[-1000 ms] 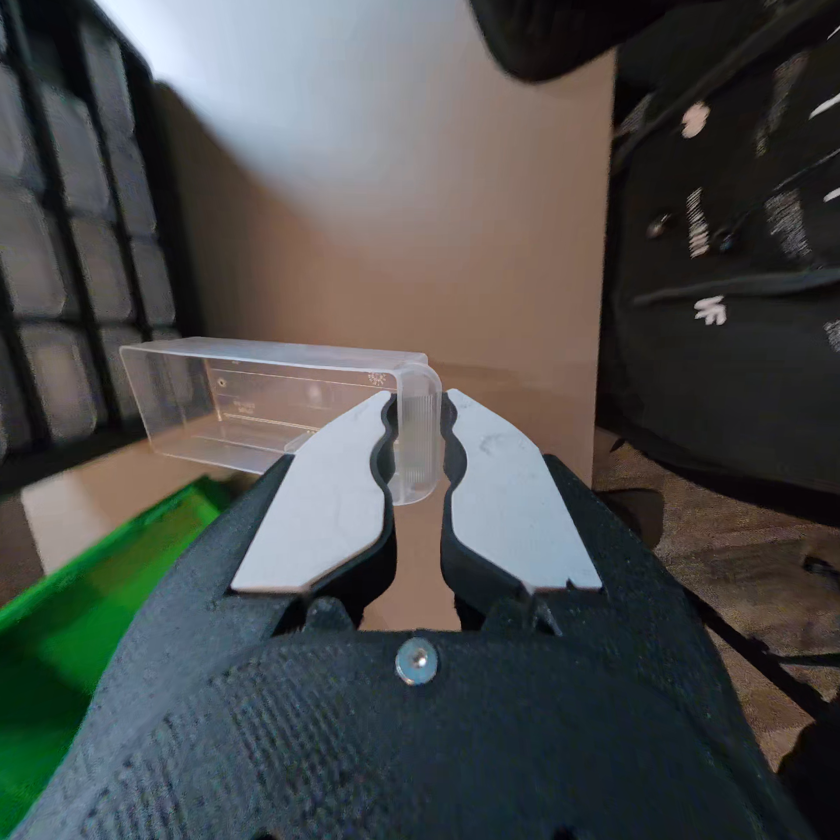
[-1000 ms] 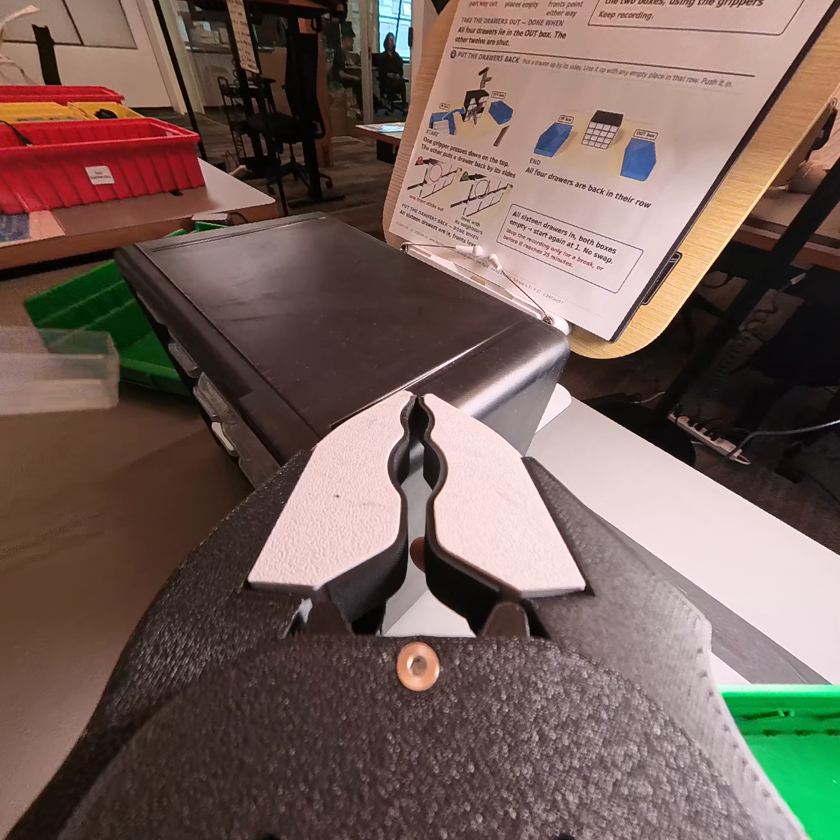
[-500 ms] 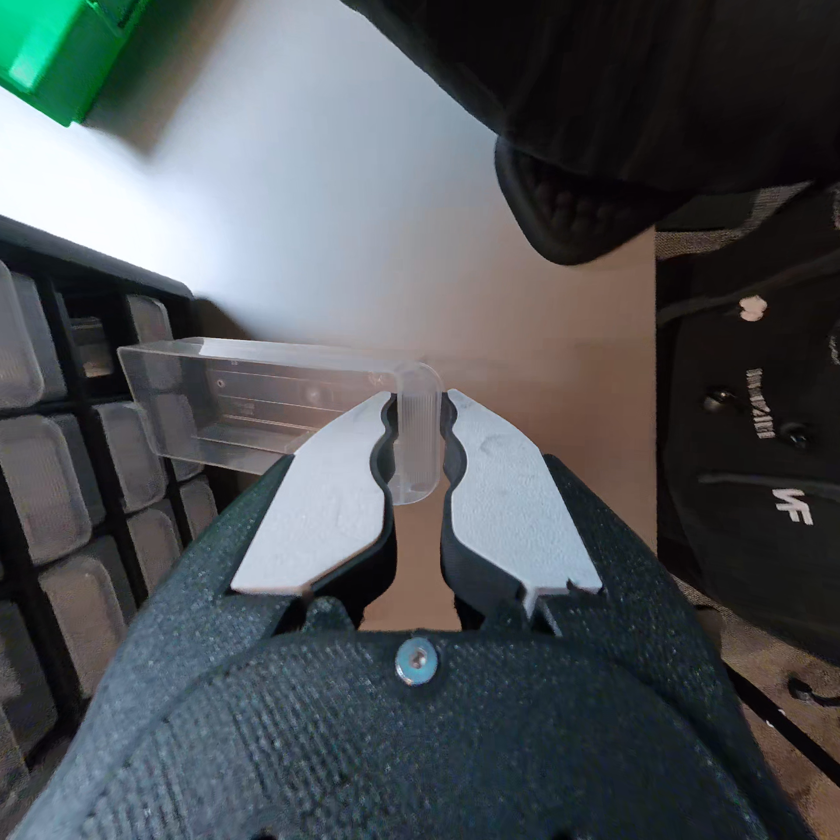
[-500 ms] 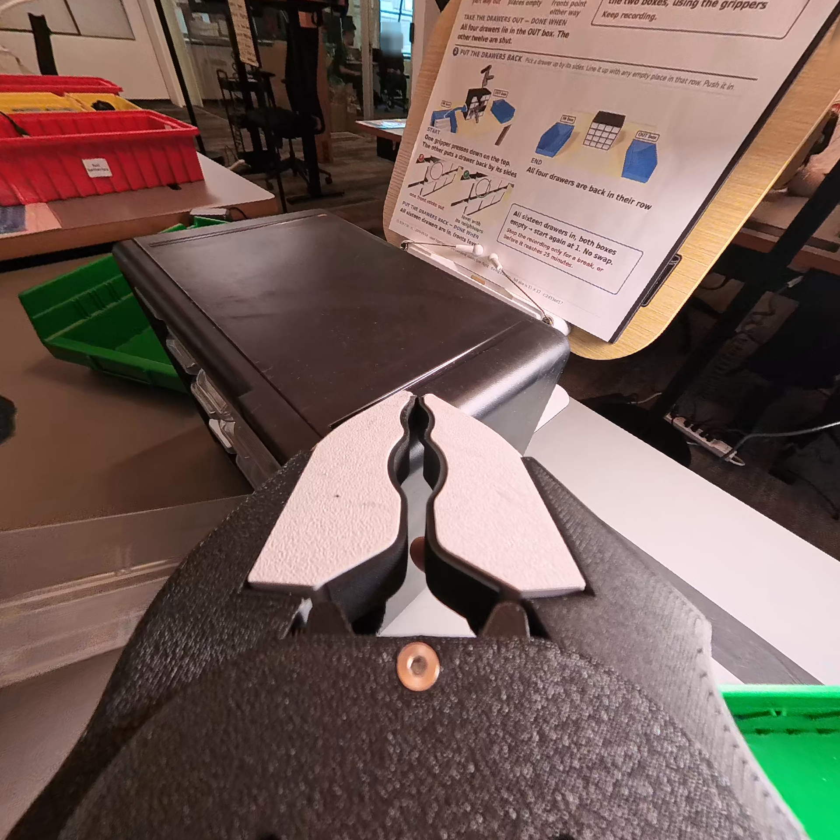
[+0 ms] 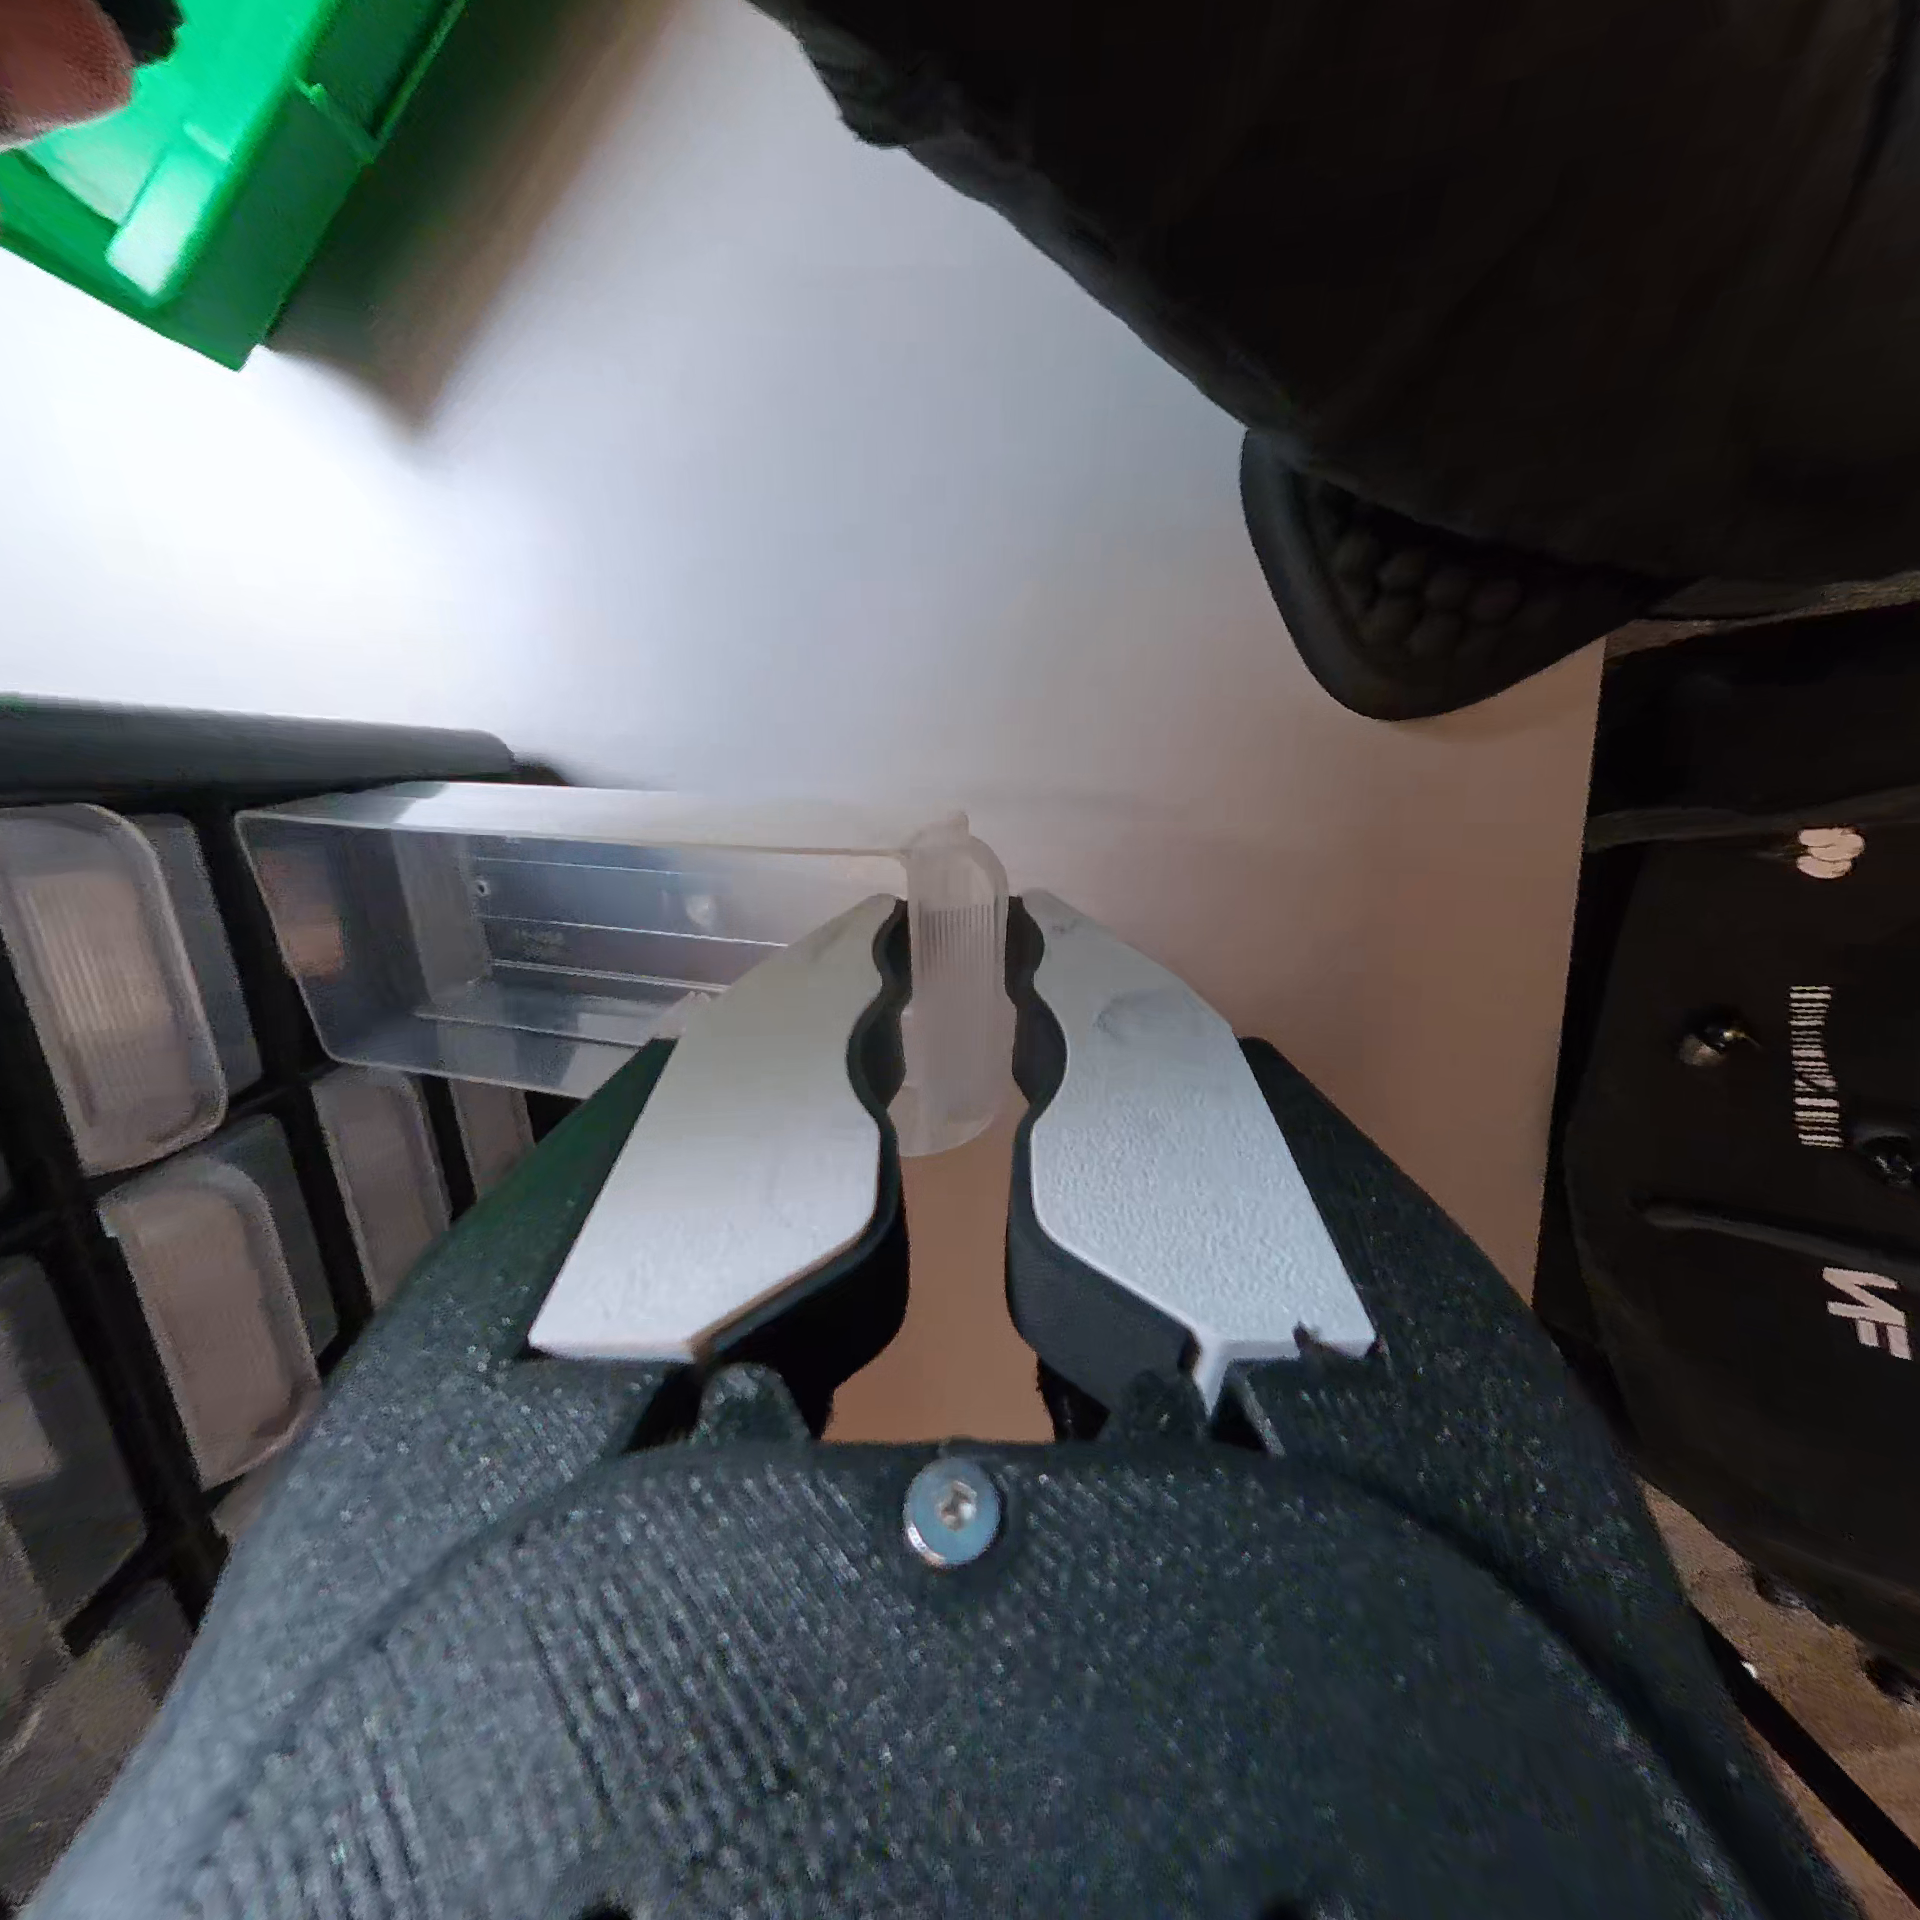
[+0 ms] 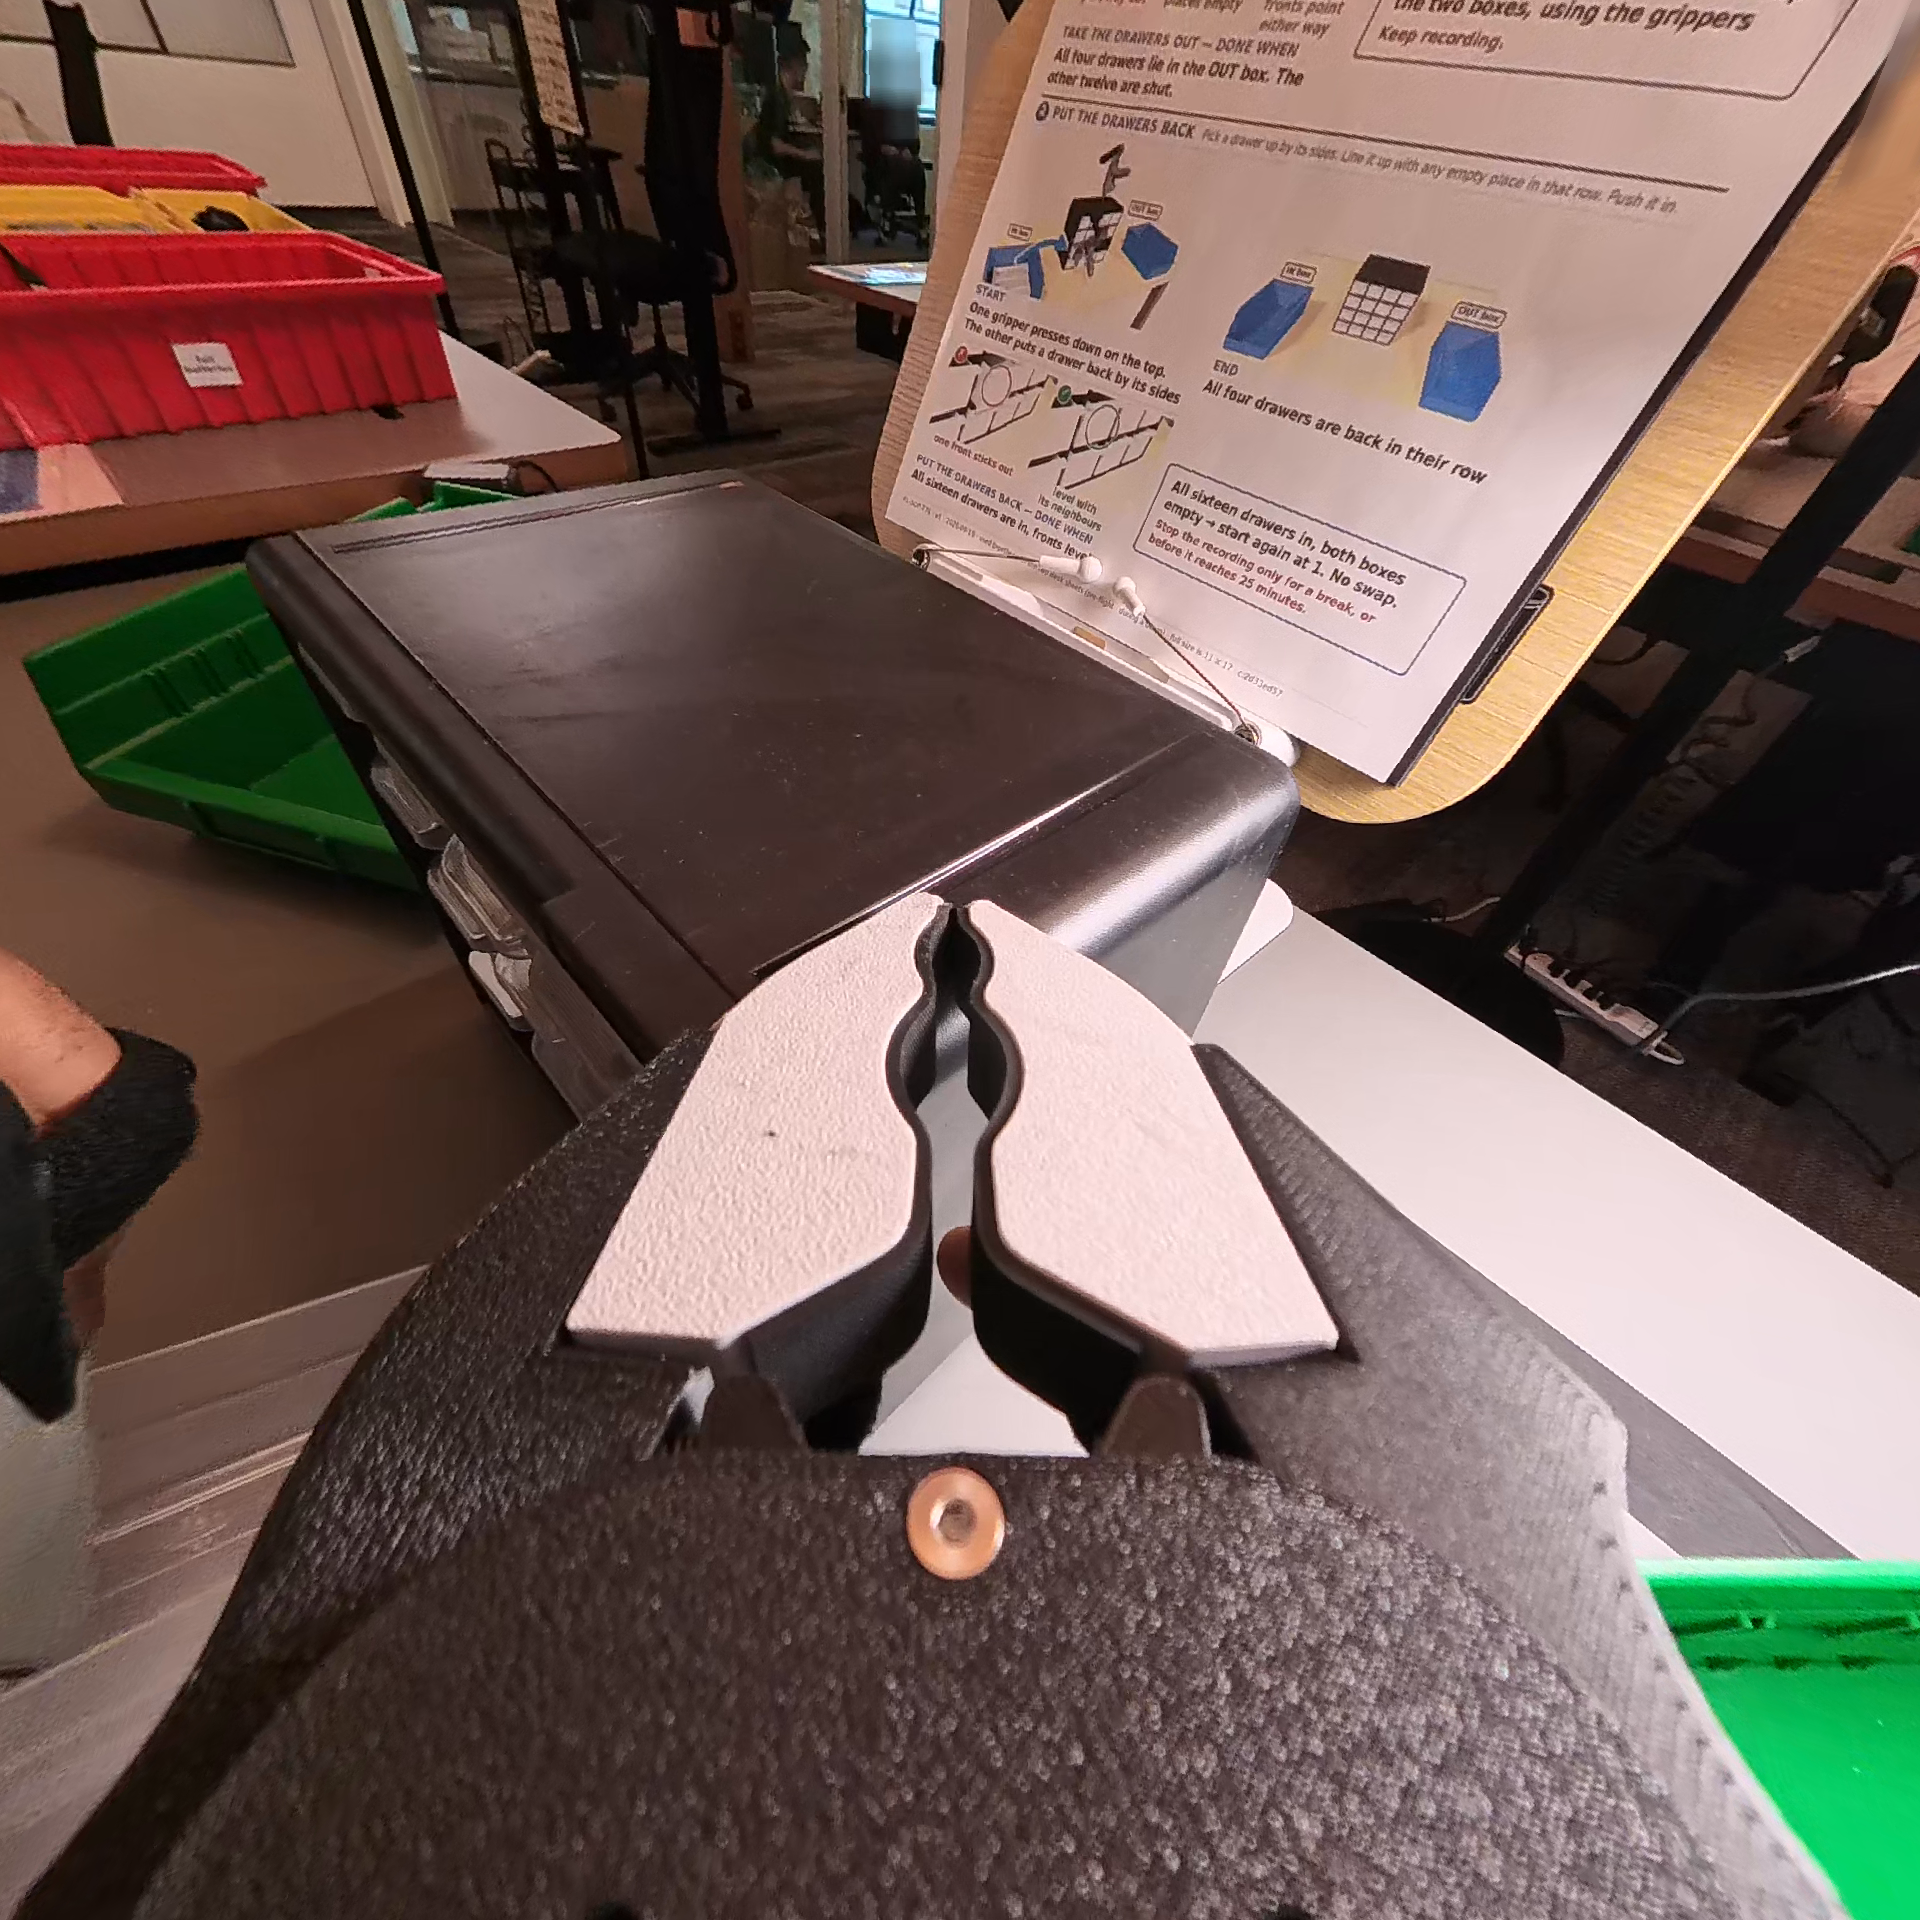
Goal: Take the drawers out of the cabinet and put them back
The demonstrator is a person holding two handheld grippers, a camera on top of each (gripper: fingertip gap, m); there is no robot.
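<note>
In the left wrist view, one black cabinet (image 5: 94, 1195) fills the left edge, its grid holding about seven frosted drawers that show, the count unsure at the blurred edge. One clear drawer (image 5: 540, 935) hangs in the air with its far end at the cabinet's top row, and the left gripper (image 5: 951, 971) is clamped on its handle. One green bin (image 5: 197, 187) sits on the pale counter (image 5: 727, 520). At right hangs dark clothing with white lettering. In the right wrist view, two red bins (image 6: 208, 322) stand on a far table, a second green bin (image 6: 208, 727) lies beside the cabinet, and a printed instruction sheet (image 6: 1351, 312) leans behind it. The right gripper (image 6: 954, 925) rests together over the cabinet top, gripping nothing, in an office room.
</note>
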